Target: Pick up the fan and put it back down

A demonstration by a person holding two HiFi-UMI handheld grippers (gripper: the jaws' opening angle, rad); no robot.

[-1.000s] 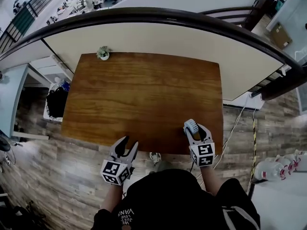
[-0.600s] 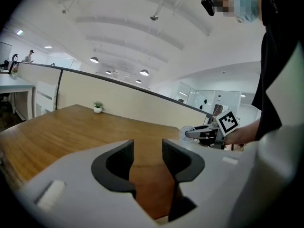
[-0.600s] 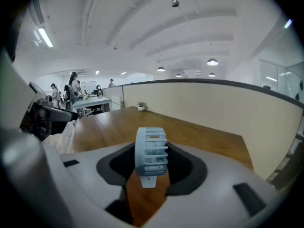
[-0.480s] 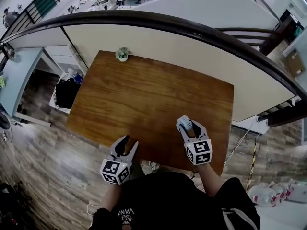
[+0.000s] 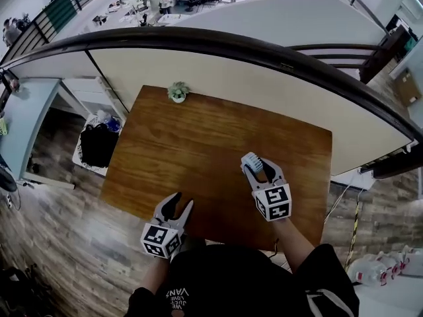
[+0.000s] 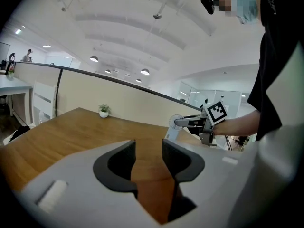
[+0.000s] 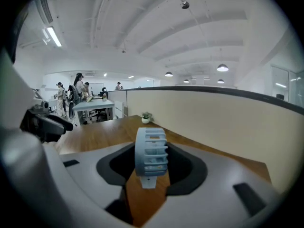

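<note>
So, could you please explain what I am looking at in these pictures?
No robot here: a person holds a gripper in each hand. One picture comes from a camera on the person's head, looking down at a wooden table. The other two come from cameras on the grippers, looking along their fingers. The right gripper is shut on a small pale-blue fan. The left gripper is open and empty, at the table's near edge. A little plant stands at the far edge.
</note>
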